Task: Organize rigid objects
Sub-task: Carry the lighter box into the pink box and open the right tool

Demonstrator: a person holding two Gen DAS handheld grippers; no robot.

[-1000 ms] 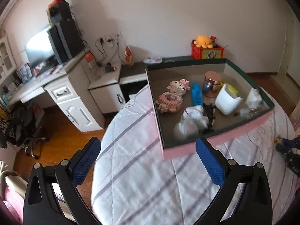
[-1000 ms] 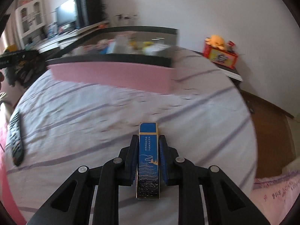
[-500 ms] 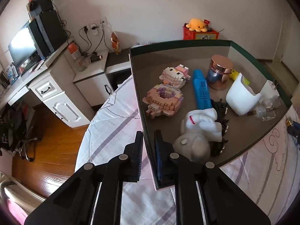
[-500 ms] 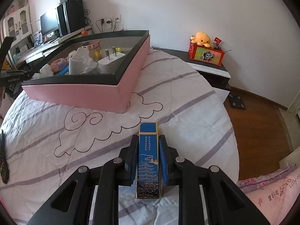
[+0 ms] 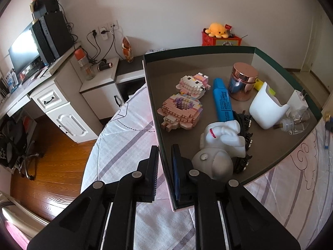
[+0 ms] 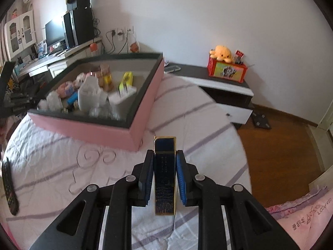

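A second earlier the left tool (image 5: 164,162) had hovered wide open short of the box (image 5: 208,51); since then it had dropped onto the near left wall and clamped it, one pad outside on the pink face and one inside, and the hold looked the same as half a second before. In the left wrist view the box sat on the striped bed (image 5: 129,145) and already held a brick figure (image 5: 180,112), a blue marker (image 5: 222,102), a copper-lidded jar (image 5: 242,81), a white cup (image 5: 267,109) and a white figurine (image 5: 220,137). In the right wrist view the right tool (image 6: 164,173) was clenched on a slim blue and gold case (image 6: 164,173), carried above the bed just short of the box's near pink corner (image 6: 135,133), with the box now nearer and more to the left than before. A remote (image 6: 8,185) lay at the bed's left edge. The step in hand looked like dropping the case into the box while the left tool steadied it. Doing that well would mean lifting the case clear over the dark rim, aiming for bare floor near the right wall rather than onto the clear bottle, and keeping the left grip firm so the box did not slide on the soft cover.
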